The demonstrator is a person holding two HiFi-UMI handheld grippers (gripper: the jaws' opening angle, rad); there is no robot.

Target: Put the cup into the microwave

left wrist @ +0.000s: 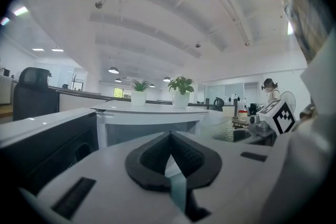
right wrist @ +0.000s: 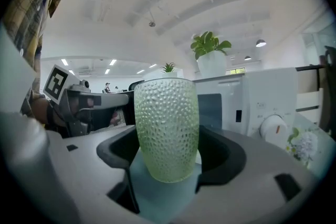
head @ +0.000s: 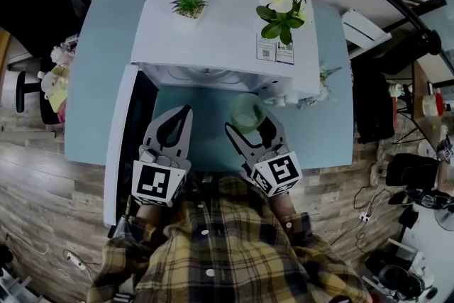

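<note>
In front of the open white microwave [head: 213, 35], your right gripper [right wrist: 168, 168] clamps the upright green dimpled glass cup [right wrist: 166, 128], just outside the cavity. Your left gripper [left wrist: 169, 155] has its jaws pressed together, empty.

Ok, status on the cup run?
Left gripper shut, empty. Right gripper shut on cup, upright, just short of the microwave. Door open, nothing seen in the way.

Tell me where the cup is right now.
In the head view, right of centre, the cup sits clamped by the right gripper over the blue table, just in front of the open microwave.
</note>
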